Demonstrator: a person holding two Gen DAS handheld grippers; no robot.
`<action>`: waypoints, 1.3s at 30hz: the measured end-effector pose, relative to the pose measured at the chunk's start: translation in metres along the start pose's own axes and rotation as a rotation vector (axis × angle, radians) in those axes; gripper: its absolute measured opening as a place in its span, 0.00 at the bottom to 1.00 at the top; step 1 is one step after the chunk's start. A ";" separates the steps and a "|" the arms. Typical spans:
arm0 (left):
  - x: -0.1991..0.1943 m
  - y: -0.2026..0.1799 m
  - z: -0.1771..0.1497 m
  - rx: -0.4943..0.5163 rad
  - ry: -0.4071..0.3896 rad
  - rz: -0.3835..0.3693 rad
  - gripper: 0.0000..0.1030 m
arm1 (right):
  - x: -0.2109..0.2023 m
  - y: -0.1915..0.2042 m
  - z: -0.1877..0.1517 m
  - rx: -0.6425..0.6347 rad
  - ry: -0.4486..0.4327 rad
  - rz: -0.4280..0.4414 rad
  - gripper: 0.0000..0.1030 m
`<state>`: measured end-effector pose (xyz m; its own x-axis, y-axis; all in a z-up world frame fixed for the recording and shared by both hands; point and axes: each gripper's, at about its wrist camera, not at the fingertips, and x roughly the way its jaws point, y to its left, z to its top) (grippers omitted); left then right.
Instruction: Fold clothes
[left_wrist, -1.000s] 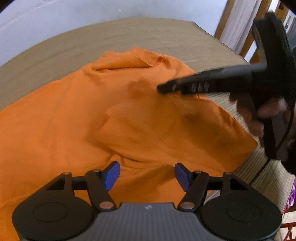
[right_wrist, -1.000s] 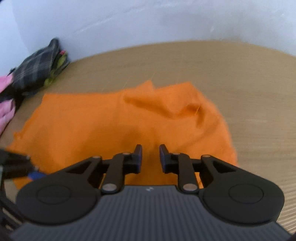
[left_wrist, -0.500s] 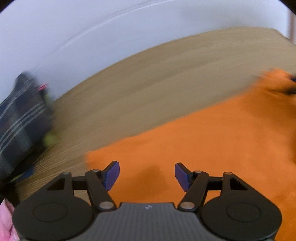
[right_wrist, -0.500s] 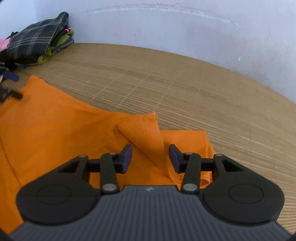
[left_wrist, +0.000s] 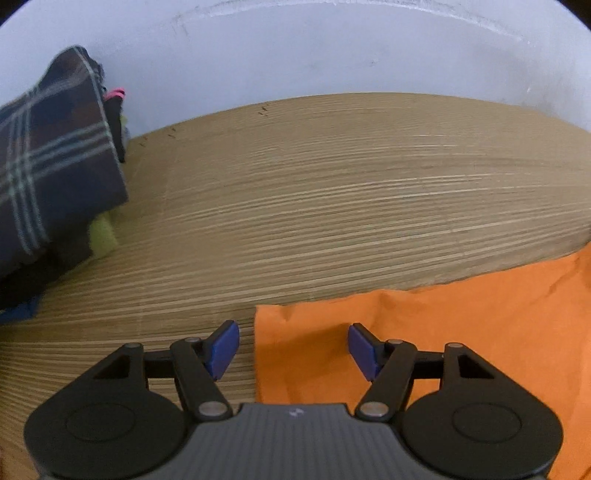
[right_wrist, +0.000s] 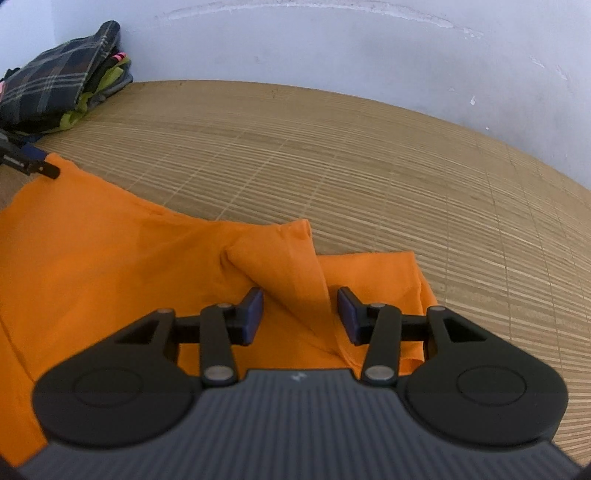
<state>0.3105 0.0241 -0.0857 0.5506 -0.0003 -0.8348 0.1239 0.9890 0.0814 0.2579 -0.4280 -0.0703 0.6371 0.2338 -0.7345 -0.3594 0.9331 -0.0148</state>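
Folding has barely begun, I judge: the orange shirt (right_wrist: 122, 266) lies mostly spread on the bamboo mat (right_wrist: 369, 177), one sleeve flopped over. My left gripper (left_wrist: 293, 345) gapes at its corner, my right gripper (right_wrist: 301, 314) released astride the sleeve.

A woven bamboo mat (right_wrist: 369, 166) covered the surface before me, its pale slats running in fine lines crossed by darker stitching. Behind it rose a plain whitish wall (right_wrist: 332, 48), scuffed and chipped in places, evenly lit by soft daylight. In the far left corner, against that wall, lay a pile of clothes (left_wrist: 48, 162) topped by dark plaid.
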 end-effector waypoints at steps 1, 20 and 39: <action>0.002 0.003 0.000 -0.008 -0.001 -0.013 0.68 | 0.000 0.001 0.000 -0.001 0.002 -0.004 0.46; -0.025 -0.016 -0.012 0.082 -0.101 -0.099 0.11 | -0.055 0.021 0.001 -0.040 -0.076 -0.082 0.07; -0.103 -0.055 -0.103 0.186 -0.118 -0.053 0.12 | -0.149 0.130 -0.079 -0.093 -0.001 -0.177 0.07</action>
<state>0.1617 -0.0151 -0.0599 0.6306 -0.0799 -0.7720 0.2992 0.9428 0.1468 0.0627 -0.3628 -0.0164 0.6968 0.0683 -0.7140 -0.3031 0.9303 -0.2068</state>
